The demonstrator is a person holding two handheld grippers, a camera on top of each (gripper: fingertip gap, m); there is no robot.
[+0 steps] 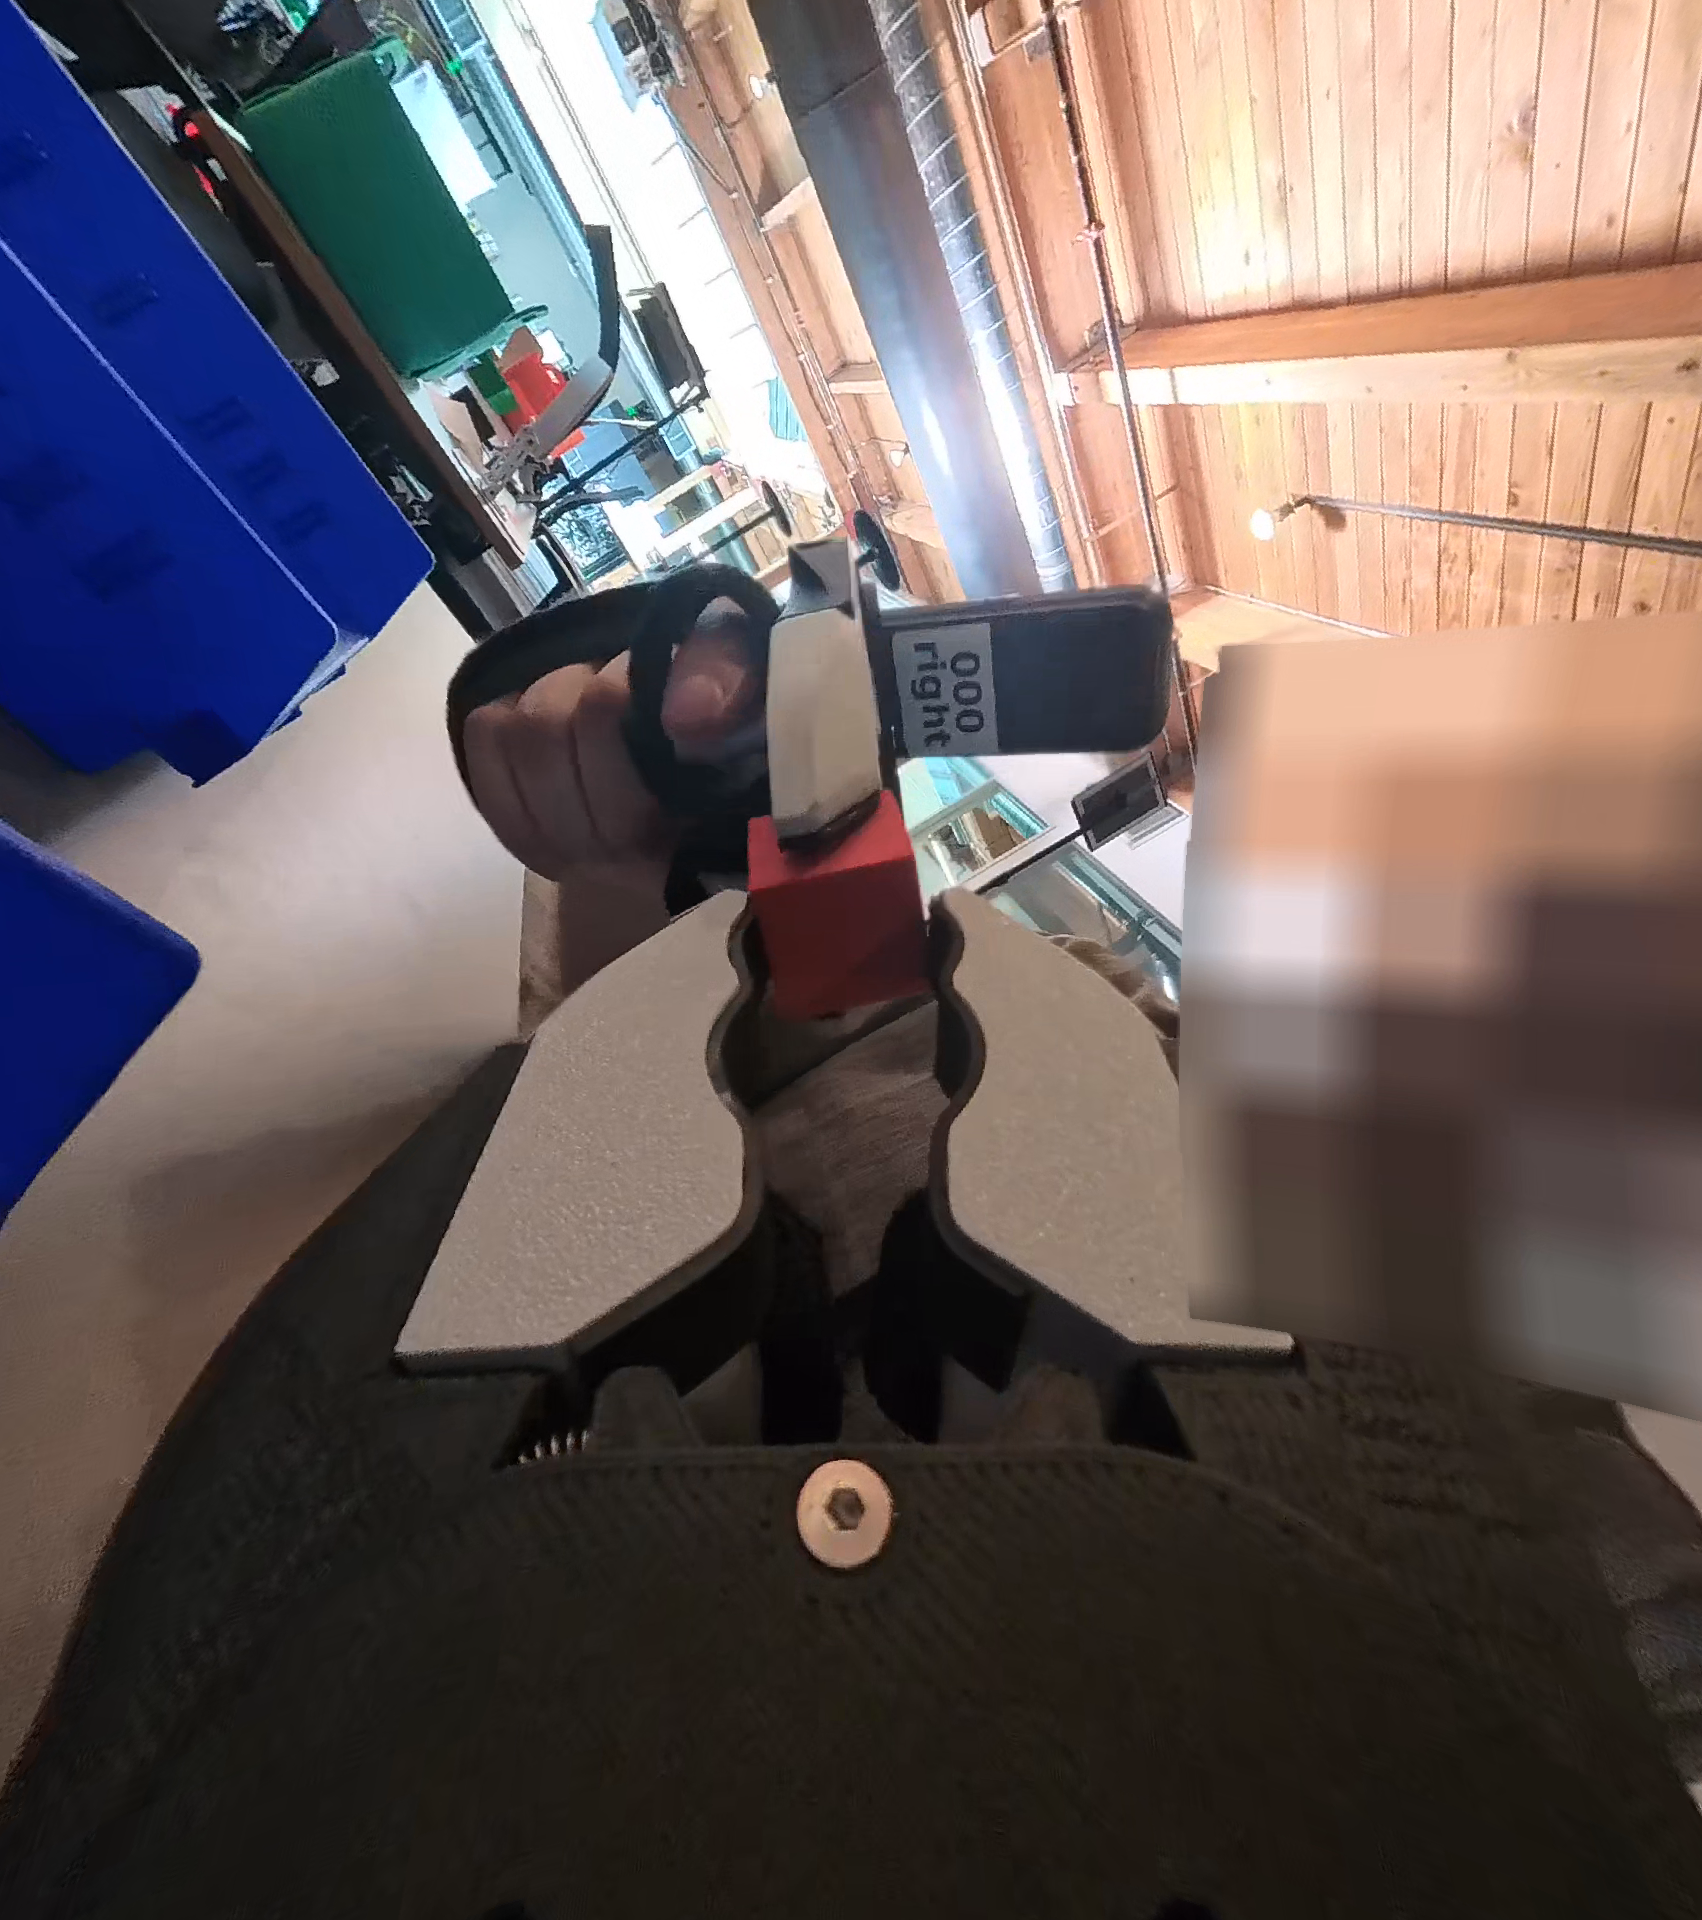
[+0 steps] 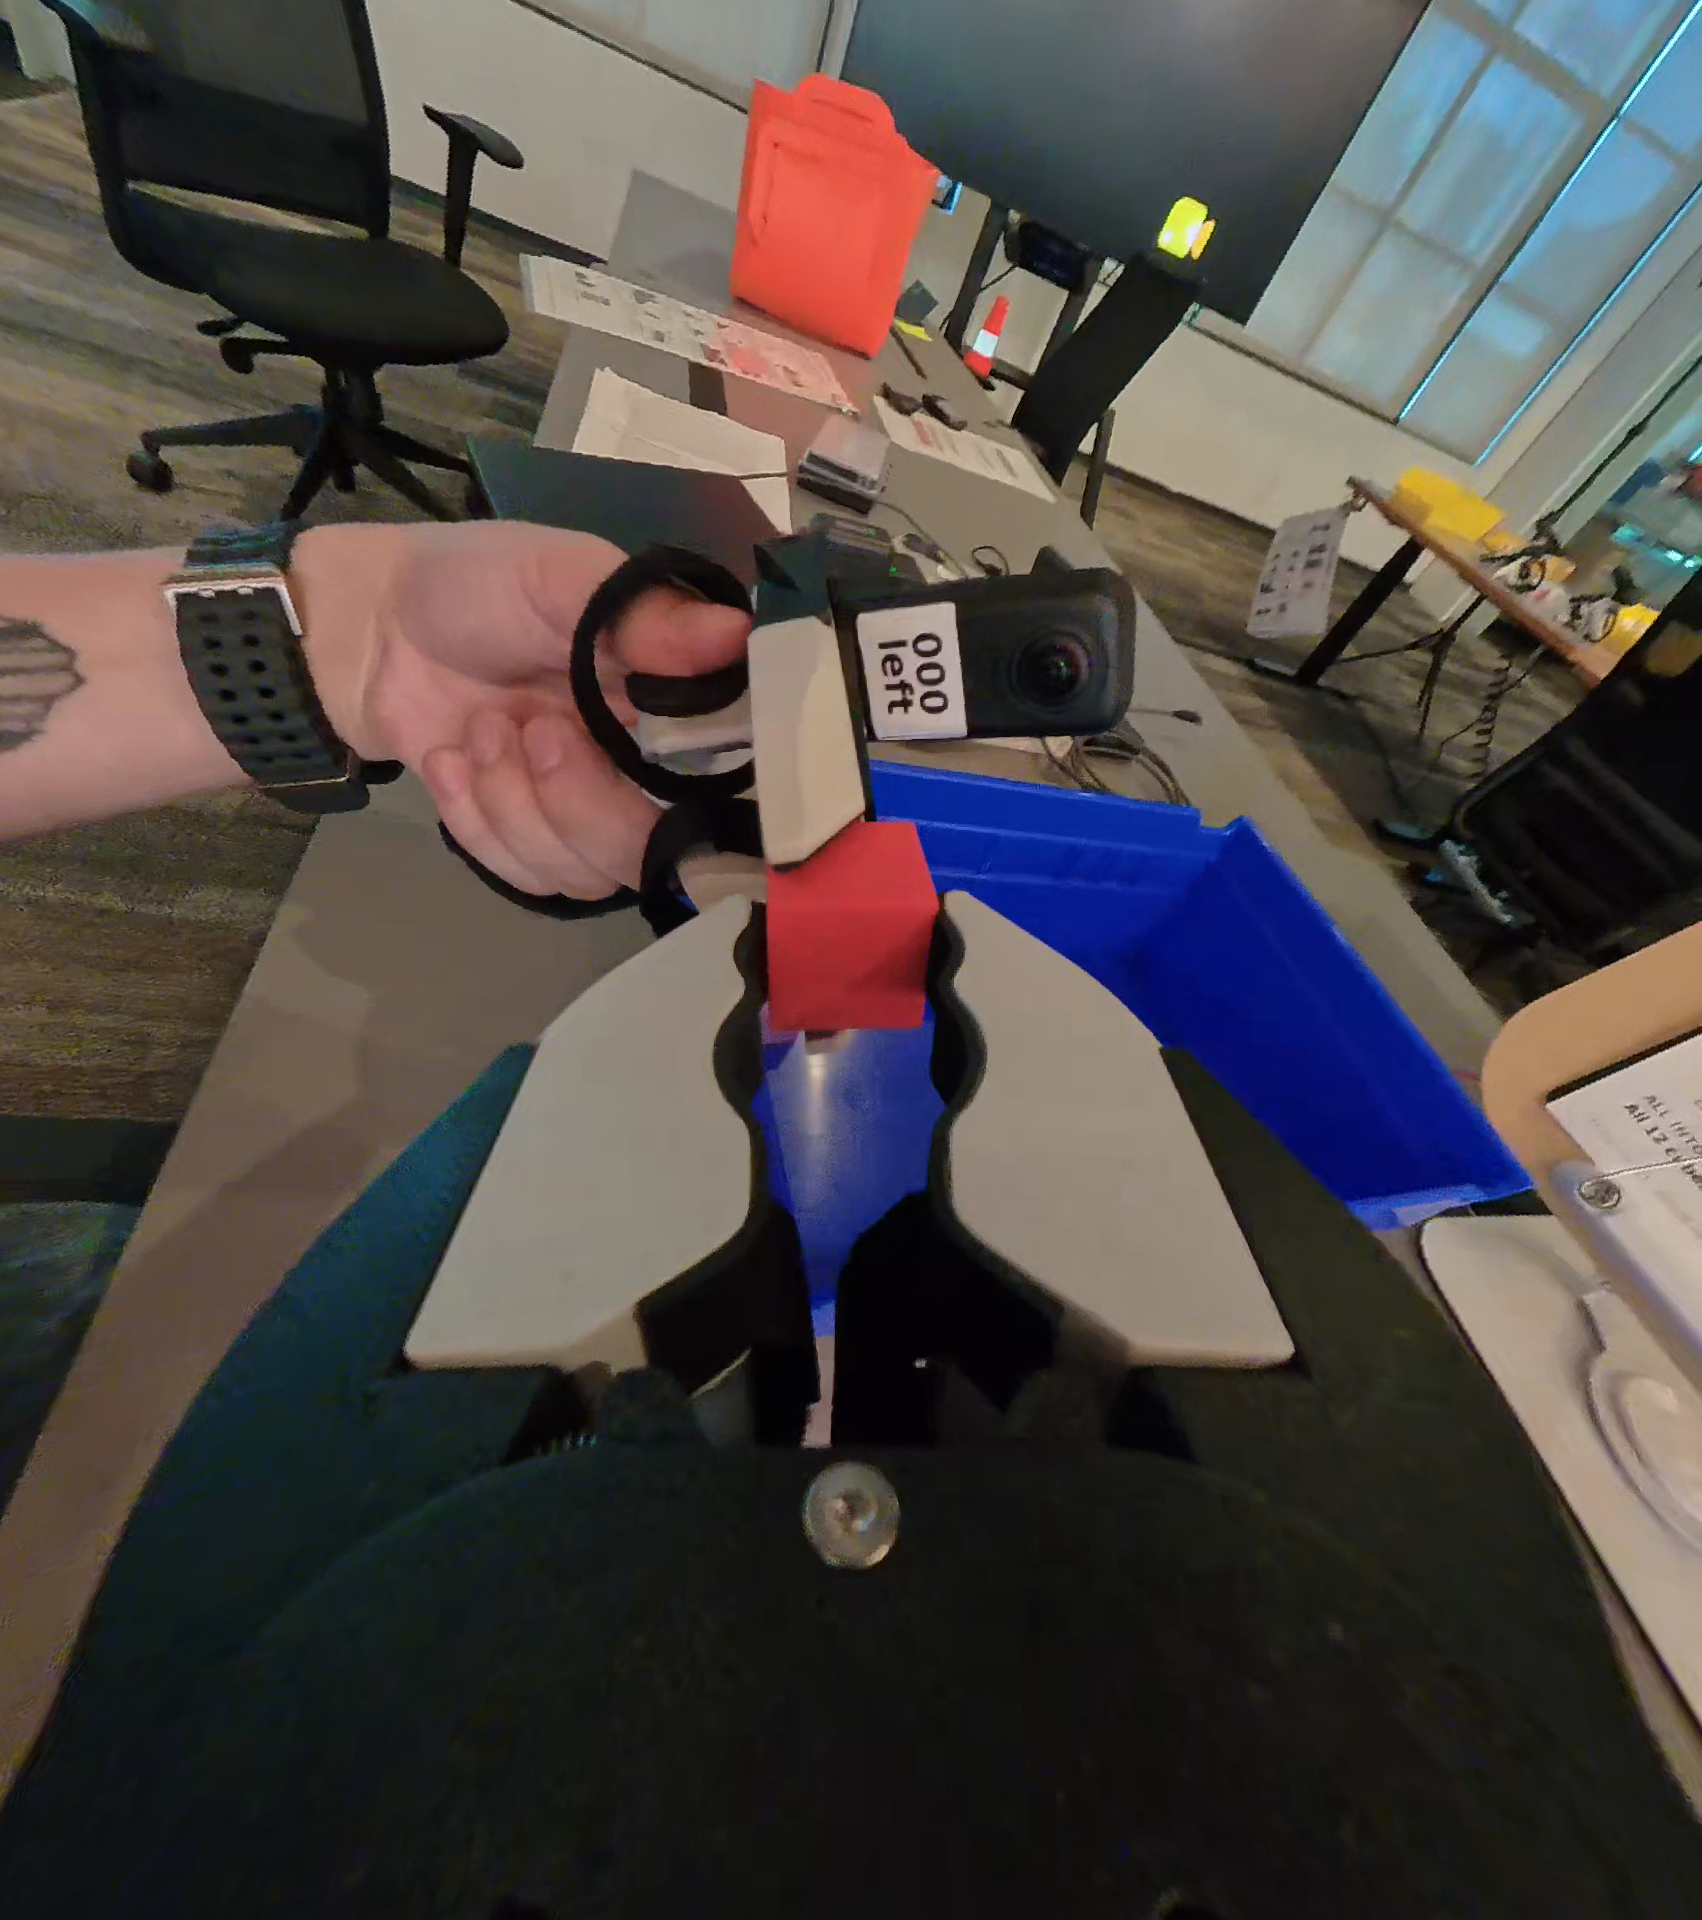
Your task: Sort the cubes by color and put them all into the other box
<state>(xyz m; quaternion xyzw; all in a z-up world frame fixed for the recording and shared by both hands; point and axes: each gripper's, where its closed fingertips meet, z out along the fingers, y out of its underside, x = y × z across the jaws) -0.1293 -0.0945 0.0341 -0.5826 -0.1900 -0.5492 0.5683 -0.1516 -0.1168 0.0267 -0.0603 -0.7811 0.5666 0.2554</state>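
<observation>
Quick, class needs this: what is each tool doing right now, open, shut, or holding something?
Left tool: shut on the red cube.
Right tool: shut on the same red cube, from the opposite side.

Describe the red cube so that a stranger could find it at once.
Start at the blue bin on the grey table. Above its near corner, two tongs meet. The red cube is pinched between both, the only red block held in the air.

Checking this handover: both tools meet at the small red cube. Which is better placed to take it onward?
Probably right. Both the right tool and left tool look shut on the small red plastic cube, but the open blue plastic bin lies directly beyond the right tool's fingers.
</observation>
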